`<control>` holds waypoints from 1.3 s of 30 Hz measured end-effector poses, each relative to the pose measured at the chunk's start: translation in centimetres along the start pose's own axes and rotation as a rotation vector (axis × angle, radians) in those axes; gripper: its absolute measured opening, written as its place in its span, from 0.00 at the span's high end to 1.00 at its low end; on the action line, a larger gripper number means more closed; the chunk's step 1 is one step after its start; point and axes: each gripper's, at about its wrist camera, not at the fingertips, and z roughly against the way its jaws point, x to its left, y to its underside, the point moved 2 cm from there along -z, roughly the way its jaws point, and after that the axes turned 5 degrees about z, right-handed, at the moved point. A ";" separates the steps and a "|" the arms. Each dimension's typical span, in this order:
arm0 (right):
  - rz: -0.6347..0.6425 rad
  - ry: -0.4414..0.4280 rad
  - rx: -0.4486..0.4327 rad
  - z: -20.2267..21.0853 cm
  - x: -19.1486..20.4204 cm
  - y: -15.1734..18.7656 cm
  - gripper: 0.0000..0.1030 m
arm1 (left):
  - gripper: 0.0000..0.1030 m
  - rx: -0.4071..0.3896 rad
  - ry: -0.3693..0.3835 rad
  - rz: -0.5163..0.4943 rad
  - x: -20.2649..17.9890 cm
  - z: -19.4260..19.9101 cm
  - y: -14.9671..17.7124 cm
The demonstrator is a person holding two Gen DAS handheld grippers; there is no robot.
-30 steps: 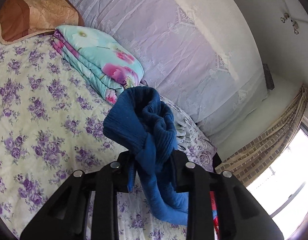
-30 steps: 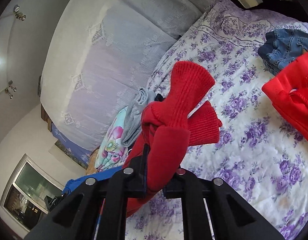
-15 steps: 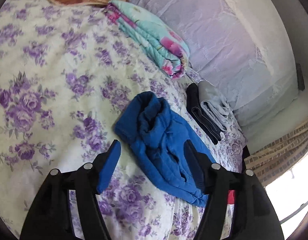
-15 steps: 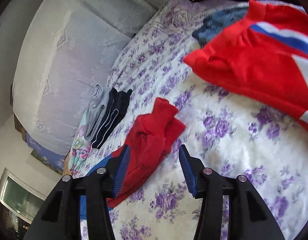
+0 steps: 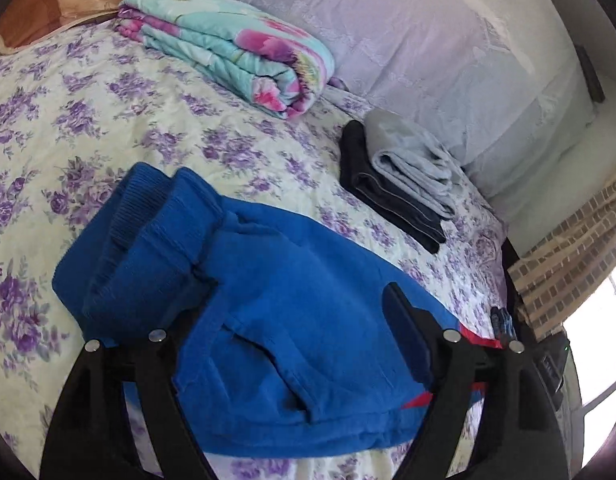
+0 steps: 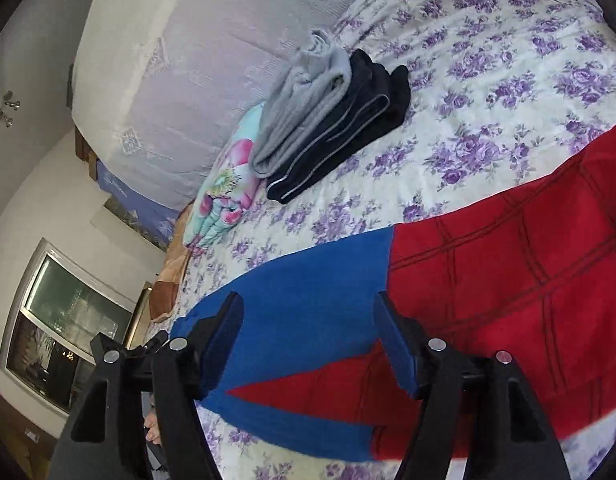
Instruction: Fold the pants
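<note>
Bedspread (image 5: pixel 107 120), purple floral, carries everything; one bed in view. One pair of blue-and-red pants (image 5: pixel 275 280) lies flat on it, spread under both grippers. Blue leg with its ribbed cuff bunched at 9 o'clock in the left wrist view; red leg with dark grid lines runs to 3 o'clock in the right wrist view.

Progress, my read: pants look laid down in a first lengthwise fold, cuff end lumpy. Smoothing plus at least one cross fold left, then onto the stack.

Counts:
- one rolled floral quilt (image 5: pixel 235 52) at 12 o'clock, one brown pillow (image 5: pixel 59 4) at 11
- two folded garments stacked at 2 o'clock: grey (image 5: pixel 412 160) on black (image 5: pixel 388 200), well apart from the pants
- two grippers

Left gripper (image 5: pixel 295 312): fingers apart, jaws have just been opening, blue cloth lies between them, not pinched. Right gripper (image 6: pixel 308 340): same, fingers apart, just opened, straddling the blue/red seam, nothing clamped.
</note>
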 end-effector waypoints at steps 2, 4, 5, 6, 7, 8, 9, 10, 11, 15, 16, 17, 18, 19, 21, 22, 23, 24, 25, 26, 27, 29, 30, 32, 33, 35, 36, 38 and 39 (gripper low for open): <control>-0.023 0.062 -0.020 -0.2 -1.7 -0.3 0.34 | 0.28 0.036 0.054 0.069 1.7 -0.6 -1.1; -0.048 0.072 -0.041 0.3 -3.3 -0.3 0.35 | 0.36 0.056 0.088 0.102 2.8 -0.5 -1.5; -0.060 0.065 -0.053 0.6 -4.0 -0.2 0.36 | 0.42 0.057 0.092 0.101 3.1 -0.4 -1.5; -0.059 0.067 -0.067 1.0 -4.4 -0.1 0.36 | 0.44 0.047 0.089 0.108 3.5 0.0 -1.5; -0.049 0.085 -0.082 1.2 -4.5 -0.3 0.36 | 0.45 0.017 0.082 0.126 4.0 0.7 -1.5; -0.030 0.117 -0.106 1.7 -4.5 -0.4 0.35 | 0.44 -0.018 0.085 0.135 4.0 1.6 -1.5; -0.013 0.131 -0.133 2.1 -4.2 -0.6 0.35 | 0.42 -0.045 0.083 0.129 3.8 2.5 -1.6; 0.002 0.126 -0.156 2.6 -3.9 -0.6 0.35 | 0.34 -0.072 0.070 0.110 3.3 3.2 -1.6; 0.016 0.114 -0.170 2.7 -3.7 -0.8 0.34 | 0.30 -0.096 0.052 0.072 2.4 3.8 -1.8; 0.034 0.103 -0.153 2.2 -3.5 -1.0 0.28 | 0.22 -0.062 0.046 -0.040 -1.3 2.6 -2.0; 0.011 0.124 -0.143 2.0 -4.3 -1.0 0.28 | 0.18 -0.051 0.031 -0.060 -1.9 1.8 -2.1; -0.013 0.137 -0.138 1.9 -5.0 -1.0 0.29 | 0.17 -0.039 0.004 -0.081 -2.2 0.8 -2.2; -0.043 0.140 -0.142 2.0 -5.9 -1.1 0.35 | 0.17 -0.039 -0.046 -0.096 -2.1 -0.5 -2.4; -0.070 0.136 -0.153 2.4 -6.6 -1.2 0.38 | 0.17 -0.037 -0.080 -0.091 -1.5 -1.4 -2.6; -0.091 0.140 -0.188 3.5 -7.2 -1.5 0.38 | 0.18 -0.037 -0.092 -0.048 -0.1 -2.0 -2.9; -0.086 0.148 -0.207 4.0 -7.2 -1.6 0.38 | 0.18 -0.042 -0.070 -0.035 0.1 -1.7 -2.9; -0.077 0.149 -0.228 5.0 -7.1 -1.7 0.38 | 0.18 -0.051 -0.048 -0.018 0.1 -1.0 -3.0; -0.070 0.140 -0.242 5.7 -6.9 -1.7 0.37 | 0.18 -0.063 -0.038 -0.008 0.0 -0.4 -2.9; -0.059 0.126 -0.254 6.6 -6.6 -1.7 0.36 | 0.18 -0.075 -0.023 -0.003 -0.4 0.3 -2.7; -0.049 0.123 -0.257 7.2 -6.3 -1.6 0.34 | 0.17 -0.077 0.003 -0.013 -1.0 0.8 -2.4; -0.038 0.121 -0.260 7.9 -6.1 -1.4 0.32 | 0.17 -0.071 0.028 -0.030 -1.8 1.2 -1.8; -0.041 0.085 -0.253 8.8 -6.0 -0.6 0.29 | 0.12 -0.048 0.070 -0.075 -3.5 1.4 -0.4; -0.054 0.056 -0.235 8.9 -6.3 0.0 0.26 | 0.10 -0.029 0.077 -0.101 -4.2 1.1 0.5; -0.093 0.074 -0.194 8.8 -7.7 0.8 0.26 | 0.09 0.007 0.048 -0.143 -4.8 -0.4 2.0; -0.110 0.122 -0.208 9.2 -8.8 1.2 0.31 | 0.09 0.018 0.020 -0.143 -4.6 -1.2 2.5; -0.188 0.082 -0.264 10.8 -10.7 2.1 0.39 | 0.10 0.049 -0.030 -0.107 -3.2 -2.7 3.1; -0.223 0.034 -0.296 12.0 -10.9 2.5 0.38 | 0.10 0.038 -0.014 -0.106 -3.0 -2.6 3.3; -0.196 0.038 -0.338 14.3 -10.4 3.0 0.34 | 0.10 0.016 0.004 -0.117 -2.9 -2.0 3.5; -0.180 0.078 -0.350 15.2 -10.3 3.2 0.34 | 0.09 0.010 0.012 -0.115 -2.8 -1.9 3.5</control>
